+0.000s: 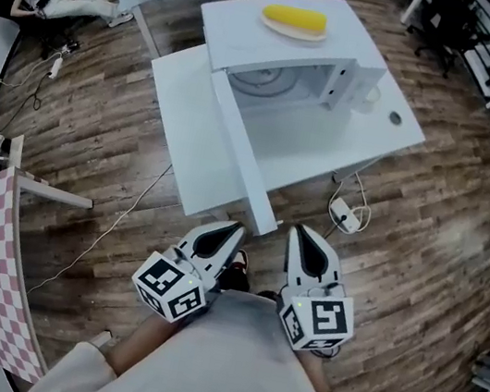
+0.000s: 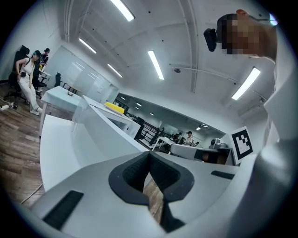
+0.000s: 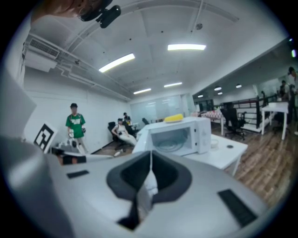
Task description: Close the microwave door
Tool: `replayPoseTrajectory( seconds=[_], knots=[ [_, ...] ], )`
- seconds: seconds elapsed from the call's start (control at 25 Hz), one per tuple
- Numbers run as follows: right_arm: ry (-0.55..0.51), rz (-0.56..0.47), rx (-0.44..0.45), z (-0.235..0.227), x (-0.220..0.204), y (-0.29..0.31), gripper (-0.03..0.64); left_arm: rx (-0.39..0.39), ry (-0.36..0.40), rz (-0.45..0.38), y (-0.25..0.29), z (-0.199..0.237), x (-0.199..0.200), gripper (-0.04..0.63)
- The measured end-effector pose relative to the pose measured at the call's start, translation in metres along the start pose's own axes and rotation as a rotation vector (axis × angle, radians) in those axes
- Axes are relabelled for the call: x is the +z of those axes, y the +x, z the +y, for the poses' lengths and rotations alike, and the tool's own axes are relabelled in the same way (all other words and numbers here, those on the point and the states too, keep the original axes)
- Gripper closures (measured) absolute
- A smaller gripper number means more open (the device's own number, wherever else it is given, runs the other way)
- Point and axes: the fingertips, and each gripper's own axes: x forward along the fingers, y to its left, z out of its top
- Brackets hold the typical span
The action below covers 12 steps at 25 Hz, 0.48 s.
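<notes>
White microwave (image 1: 292, 63) stands on the table (image 1: 400, 124) ahead with its door (image 1: 242, 157) swung wide open, while I hold left gripper (image 1: 237, 229) and right gripper (image 1: 298, 233) pressed together, empty.

Microwave (image 1: 293, 58) sits on the table (image 1: 382, 139) (a plate (image 1: 297, 34) on top).

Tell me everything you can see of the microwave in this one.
The microwave is a white box standing on a white table. Its door is swung wide open, its free edge toward the person, leaving the cavity and its glass turntable exposed. A yellow item lies on its top. The left tool and right tool, both shut, are clear of it.
</notes>
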Motion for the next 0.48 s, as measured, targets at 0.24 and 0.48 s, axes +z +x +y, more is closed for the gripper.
replayPoseTrajectory(
  seconds=[0.24,0.48],
  knots=[
    [0.025,-0.003,-0.043,-0.008,-0.004,0.005,0.593,-0.022,-0.006,0.027,0.003,0.008,-0.002,0.577],
    [0.037,-0.003,-0.072,-0.016,-0.002,0.007,0.592,-0.041,-0.013,0.048,0.010,0.012,-0.005,0.577]
  ],
)
